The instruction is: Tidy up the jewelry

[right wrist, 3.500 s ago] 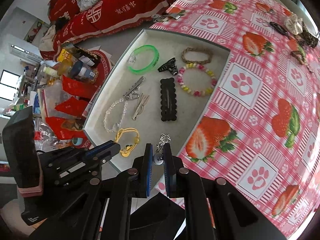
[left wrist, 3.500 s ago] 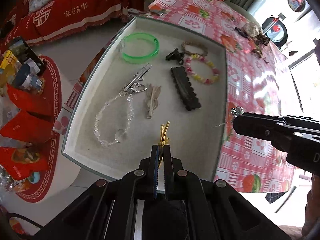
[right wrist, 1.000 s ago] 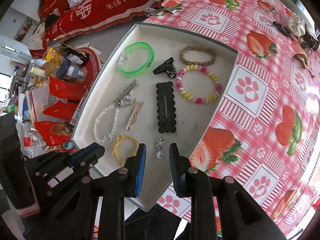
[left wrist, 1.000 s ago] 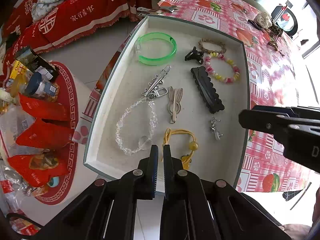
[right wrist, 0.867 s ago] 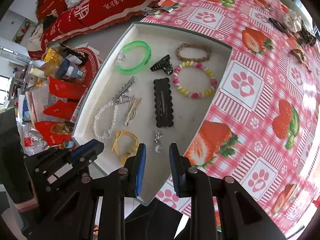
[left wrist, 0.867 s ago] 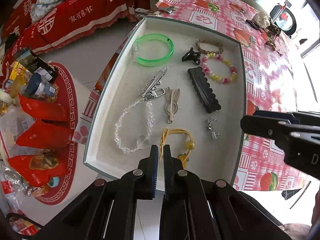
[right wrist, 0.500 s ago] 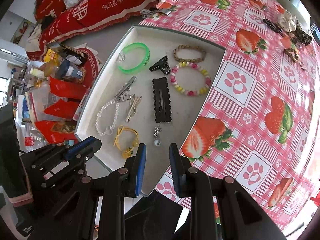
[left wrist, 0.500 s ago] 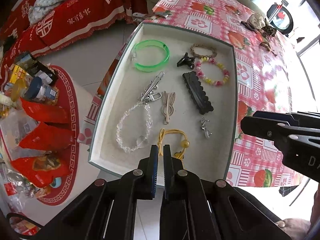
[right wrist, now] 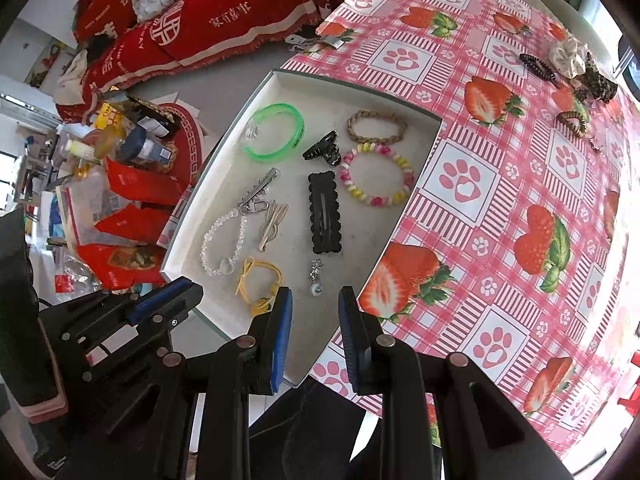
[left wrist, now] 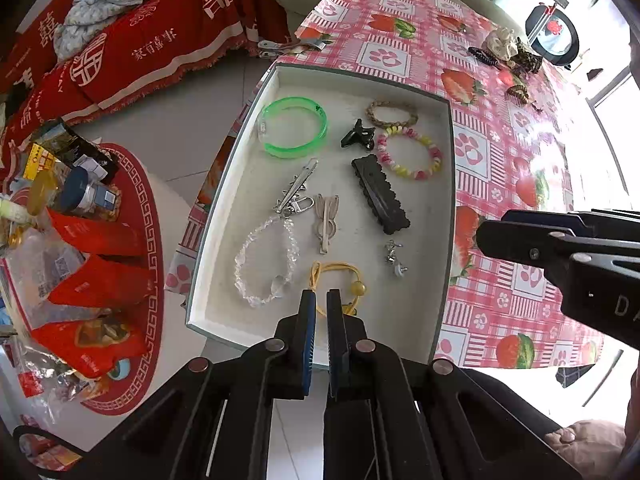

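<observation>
With our left tongs point(left wrist: 321, 300) pinched empty and right tongs point(right wrist: 315, 300) narrowly parted, we judge the scrunchie point(right wrist: 565, 56) soft, best gripped mid-fold.

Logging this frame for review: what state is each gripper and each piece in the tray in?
left gripper: shut, holding nothing
right gripper: open, holding nothing
tray: on the table, uncovered
yellow hair tie: lying loose in the tray
silver charm: lying in the tray
black claw clip: lying in the tray
green bangle: flat in the tray
</observation>
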`<action>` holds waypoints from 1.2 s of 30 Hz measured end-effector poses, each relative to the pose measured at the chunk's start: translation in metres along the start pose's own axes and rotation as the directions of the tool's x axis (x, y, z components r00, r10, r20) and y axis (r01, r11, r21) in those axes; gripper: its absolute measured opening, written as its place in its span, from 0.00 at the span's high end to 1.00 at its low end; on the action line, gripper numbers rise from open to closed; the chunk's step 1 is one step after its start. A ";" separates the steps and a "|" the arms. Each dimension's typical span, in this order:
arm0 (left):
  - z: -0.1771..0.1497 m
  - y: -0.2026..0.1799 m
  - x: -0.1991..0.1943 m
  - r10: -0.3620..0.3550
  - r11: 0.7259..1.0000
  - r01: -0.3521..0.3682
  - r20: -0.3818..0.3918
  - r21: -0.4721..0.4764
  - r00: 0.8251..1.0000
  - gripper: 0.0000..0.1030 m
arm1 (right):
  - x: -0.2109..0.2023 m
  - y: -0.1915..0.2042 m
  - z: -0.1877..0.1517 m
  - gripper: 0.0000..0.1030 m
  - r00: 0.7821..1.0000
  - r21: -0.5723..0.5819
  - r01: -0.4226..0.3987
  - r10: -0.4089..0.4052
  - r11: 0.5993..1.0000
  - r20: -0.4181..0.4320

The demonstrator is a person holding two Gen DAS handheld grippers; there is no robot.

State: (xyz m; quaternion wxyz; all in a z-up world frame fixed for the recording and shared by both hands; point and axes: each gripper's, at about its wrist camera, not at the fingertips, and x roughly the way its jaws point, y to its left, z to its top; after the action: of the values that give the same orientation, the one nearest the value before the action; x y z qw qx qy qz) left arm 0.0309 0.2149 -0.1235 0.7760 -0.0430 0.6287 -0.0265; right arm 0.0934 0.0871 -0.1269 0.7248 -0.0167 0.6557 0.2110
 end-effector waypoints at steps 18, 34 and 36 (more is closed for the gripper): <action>-0.002 0.010 -0.028 0.050 0.998 -0.047 0.081 -0.037 0.995 0.00 | -0.012 -0.002 -0.001 0.75 1.000 0.003 0.022 -0.022 1.000 0.008; -0.005 0.018 -0.066 0.100 0.994 -0.093 0.143 -0.060 0.985 0.00 | -0.050 0.020 -0.006 0.36 0.991 -0.086 0.113 -0.106 0.990 0.081; -0.006 0.019 -0.075 0.104 0.993 -0.094 0.158 -0.066 0.982 0.00 | -0.055 0.022 -0.007 0.30 0.989 -0.094 0.120 -0.111 0.988 0.093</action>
State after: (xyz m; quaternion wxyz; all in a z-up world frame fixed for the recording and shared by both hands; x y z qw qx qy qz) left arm 0.0093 0.2408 -0.0539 0.8231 -0.0364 0.5656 0.0340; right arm 0.0763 0.0894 -0.0695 0.7622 -0.0814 0.6098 0.2013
